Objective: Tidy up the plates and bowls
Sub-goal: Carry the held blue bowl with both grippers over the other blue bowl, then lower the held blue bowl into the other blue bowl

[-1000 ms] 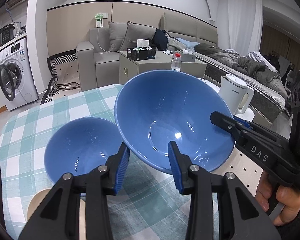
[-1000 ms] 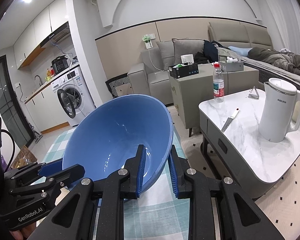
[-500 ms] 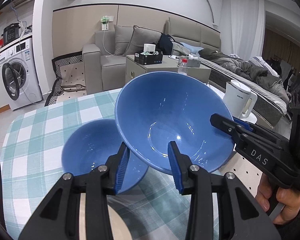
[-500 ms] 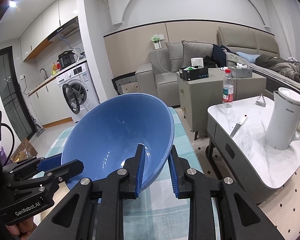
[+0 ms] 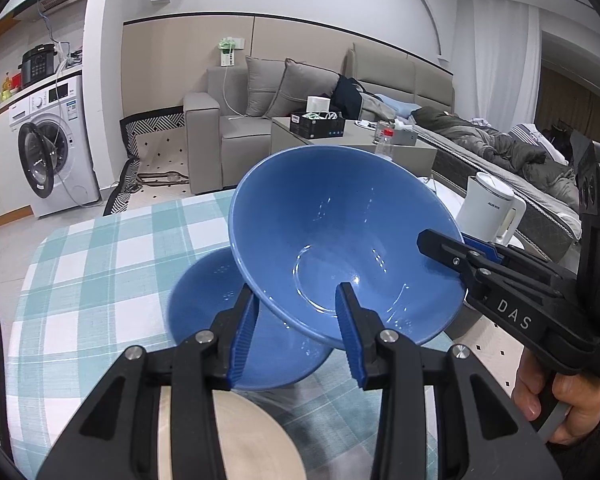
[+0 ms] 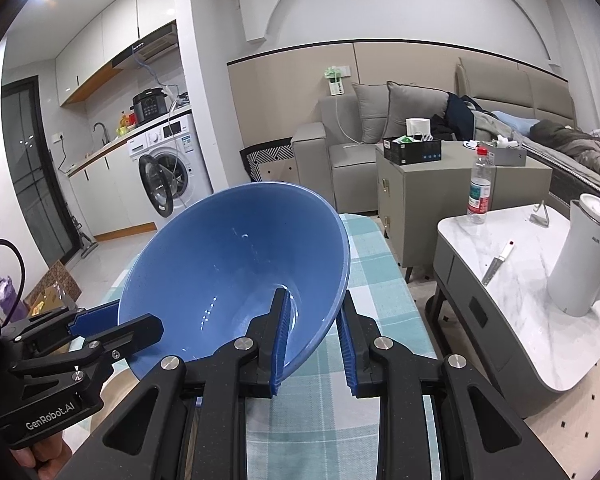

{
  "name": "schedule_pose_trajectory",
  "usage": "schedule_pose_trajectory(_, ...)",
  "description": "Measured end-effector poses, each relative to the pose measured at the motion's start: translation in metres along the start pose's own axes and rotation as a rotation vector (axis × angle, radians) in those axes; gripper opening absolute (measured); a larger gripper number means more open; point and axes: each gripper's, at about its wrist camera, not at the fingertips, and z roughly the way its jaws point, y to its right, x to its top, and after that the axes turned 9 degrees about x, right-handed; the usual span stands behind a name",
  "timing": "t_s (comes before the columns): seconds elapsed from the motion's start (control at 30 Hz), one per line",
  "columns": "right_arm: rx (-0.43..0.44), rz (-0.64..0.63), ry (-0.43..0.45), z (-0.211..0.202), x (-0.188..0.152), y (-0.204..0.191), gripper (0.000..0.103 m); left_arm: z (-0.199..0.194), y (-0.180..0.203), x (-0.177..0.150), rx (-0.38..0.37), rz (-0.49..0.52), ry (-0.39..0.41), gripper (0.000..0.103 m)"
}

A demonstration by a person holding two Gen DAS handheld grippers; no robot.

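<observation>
A large blue bowl (image 5: 340, 232) (image 6: 236, 264) hangs tilted in the air, held from two sides. My left gripper (image 5: 296, 320) is shut on its near rim, one pad under the wall and one inside. My right gripper (image 6: 314, 332) is shut on the rim at the other side; in the left wrist view it reaches in from the right (image 5: 444, 242). My left gripper (image 6: 112, 320) appears low on the left in the right wrist view. A second blue bowl (image 5: 204, 296) sits on the checked tablecloth (image 5: 100, 260), partly beneath the held bowl. A beige plate (image 5: 240, 440) lies nearest me.
A marble coffee table (image 6: 500, 320) stands right of the dining table with a white kettle (image 6: 584, 256), a knife (image 6: 498, 262) and a water bottle (image 6: 479, 188) on it. A washing machine (image 5: 48, 160) and a grey sofa (image 5: 228, 136) stand beyond. A hand (image 5: 556, 400) grips the right handle.
Both grippers have carried the large bowl sideways across the table. The second bowl now lies under its lower edge, and the beige plate has come into view.
</observation>
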Motion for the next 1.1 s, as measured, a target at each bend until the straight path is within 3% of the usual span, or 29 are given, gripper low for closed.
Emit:
schedule_pose_trajectory(0.63,0.021,-0.074,-0.067,0.036,-0.005,-0.044,0.025,0.003,-0.041,-0.013,0.046,-0.051,-0.02,0.038)
schedule_pose_trajectory(1.1,0.019,-0.082,-0.123,0.061,-0.012,-0.054,0.025,0.017,-0.054,-0.022,0.063,-0.056,-0.055,0.038)
